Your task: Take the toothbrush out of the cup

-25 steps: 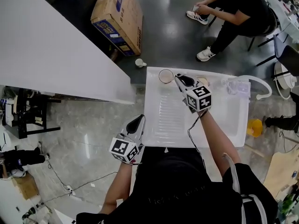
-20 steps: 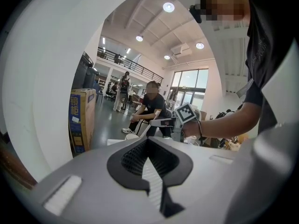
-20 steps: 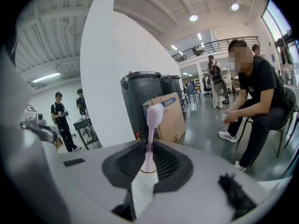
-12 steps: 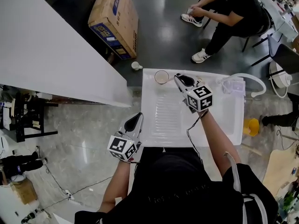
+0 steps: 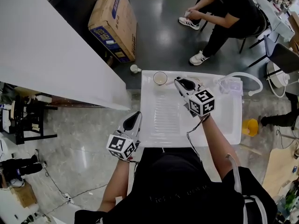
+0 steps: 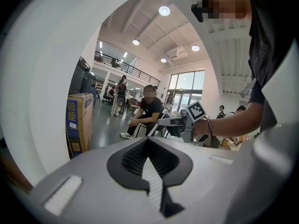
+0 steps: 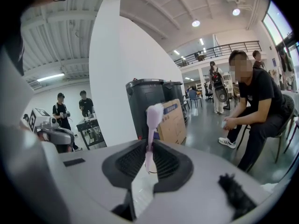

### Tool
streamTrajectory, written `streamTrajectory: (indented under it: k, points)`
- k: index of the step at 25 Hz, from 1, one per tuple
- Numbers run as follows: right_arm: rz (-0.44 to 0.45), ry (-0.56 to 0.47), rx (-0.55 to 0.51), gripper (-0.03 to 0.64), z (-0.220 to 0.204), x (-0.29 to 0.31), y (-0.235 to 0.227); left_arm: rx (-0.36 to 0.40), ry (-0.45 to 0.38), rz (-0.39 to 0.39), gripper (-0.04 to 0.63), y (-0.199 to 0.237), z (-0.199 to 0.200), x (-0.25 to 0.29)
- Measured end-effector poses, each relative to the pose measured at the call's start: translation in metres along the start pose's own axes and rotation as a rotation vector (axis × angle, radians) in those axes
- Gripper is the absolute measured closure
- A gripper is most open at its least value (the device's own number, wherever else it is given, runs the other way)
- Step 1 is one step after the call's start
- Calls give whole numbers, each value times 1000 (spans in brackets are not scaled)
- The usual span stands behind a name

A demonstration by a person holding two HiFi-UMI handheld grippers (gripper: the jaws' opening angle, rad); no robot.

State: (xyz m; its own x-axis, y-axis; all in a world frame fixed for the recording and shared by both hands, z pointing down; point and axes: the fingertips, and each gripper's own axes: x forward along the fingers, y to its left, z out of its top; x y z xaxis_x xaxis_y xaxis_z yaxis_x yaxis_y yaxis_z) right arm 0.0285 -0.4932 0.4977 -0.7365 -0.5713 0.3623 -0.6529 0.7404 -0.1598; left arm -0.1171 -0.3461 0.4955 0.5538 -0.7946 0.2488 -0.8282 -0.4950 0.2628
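Lee: Right gripper (image 5: 183,82) has pulled back from the cup (image 5: 160,78) since a second ago, so the gap between them is wider. Left gripper (image 5: 136,117) sits about where it was.
Mo: Right claw state?
Lee: Clamped on the toothbrush (image 7: 150,132). It's pink and upright. Handle is pinched between the jaws and the head sticks up above them in the right gripper view.
Mo: So the brush is out of the cup?
Lee: Yes. Cup stands at the far left corner of the white basin top (image 5: 224,120). Right gripper is just beside it to the right, not touching. Can't make out the brush in the head view.
Mo: Left claw?
Lee: Jaws pressed together, nothing between them. It hangs off the basin top's left edge, close to the person's body, well apart from the cup.
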Motion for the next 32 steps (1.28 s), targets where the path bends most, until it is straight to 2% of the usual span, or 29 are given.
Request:
streamTrajectory:
  k: [9, 32]
  points:
    - [-4, -26, -25, 563, 7, -23, 11, 11, -8, -15, 586, -5, 2, 1]
    - [-25, -5, 40, 563, -31, -68, 40, 31, -1, -74, 586, -16, 4, 10]
